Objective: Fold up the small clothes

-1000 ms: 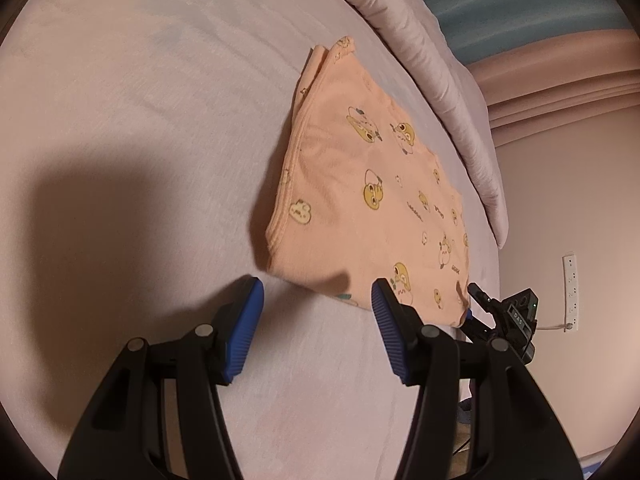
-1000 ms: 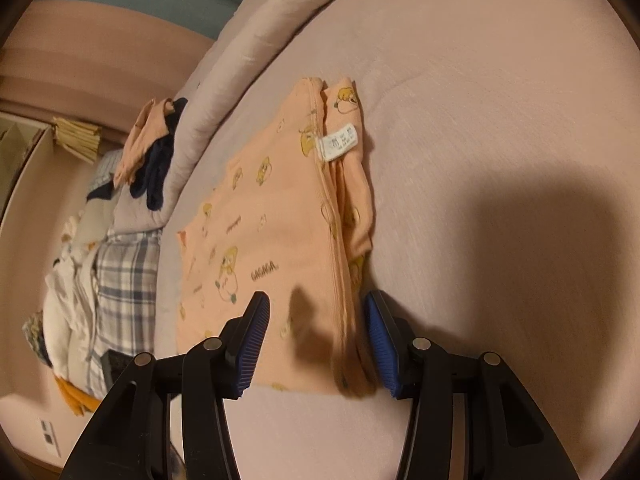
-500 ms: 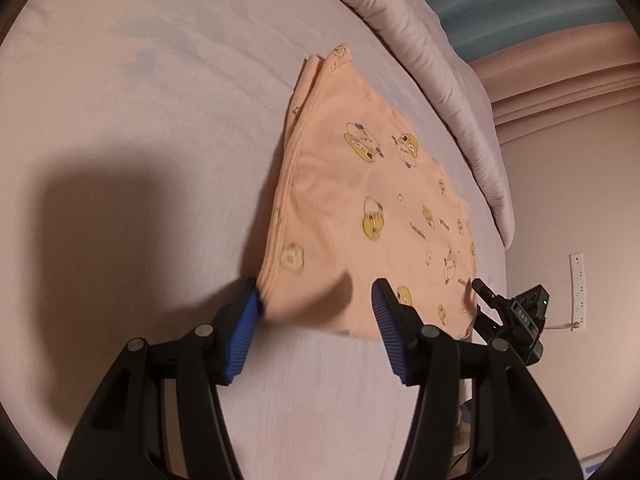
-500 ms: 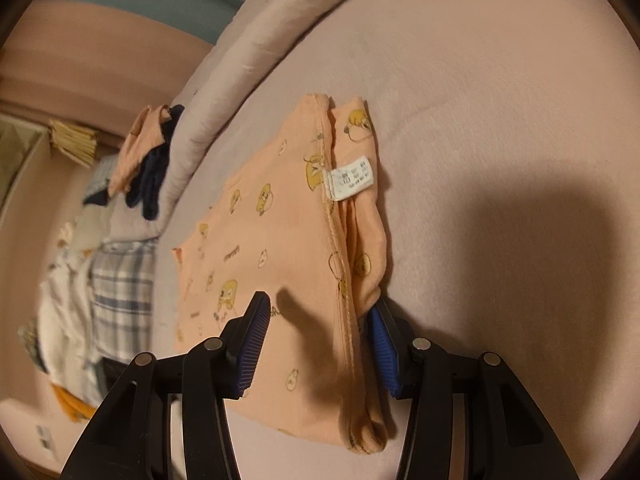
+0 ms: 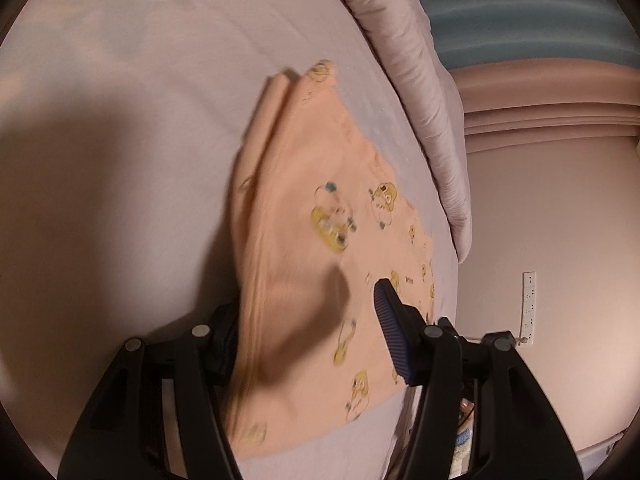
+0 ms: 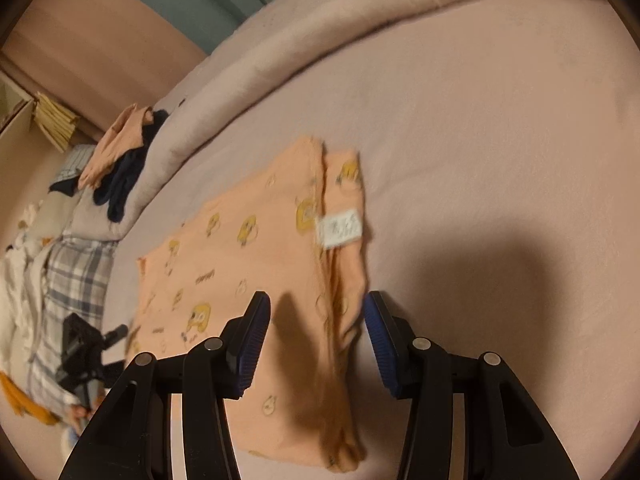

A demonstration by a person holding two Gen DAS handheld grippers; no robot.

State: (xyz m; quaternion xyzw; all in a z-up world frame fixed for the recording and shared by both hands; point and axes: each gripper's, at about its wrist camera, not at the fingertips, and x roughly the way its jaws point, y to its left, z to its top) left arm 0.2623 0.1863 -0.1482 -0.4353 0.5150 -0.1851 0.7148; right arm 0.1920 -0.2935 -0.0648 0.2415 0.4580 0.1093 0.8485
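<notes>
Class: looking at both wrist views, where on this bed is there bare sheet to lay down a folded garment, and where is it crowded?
Bare sheet lies between the orange garment and the rolled duvet, also beside its label. Crowded: the clothes pile at the bed's end.

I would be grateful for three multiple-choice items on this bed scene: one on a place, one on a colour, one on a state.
1. Where is the white label?
A. on the orange garment
B. on the plaid cloth
C. on the wall

2. What colour are the pads of the right tongs?
A. red
B. blue
C. white

3. How does the garment lie?
A. hung up
B. balled up
C. folded flat on the bed

Answers:
1 A, it sits by the garment's folded edge.
2 B, both ribbed pads show blue.
3 C, layered edges rest on the sheet.
</notes>
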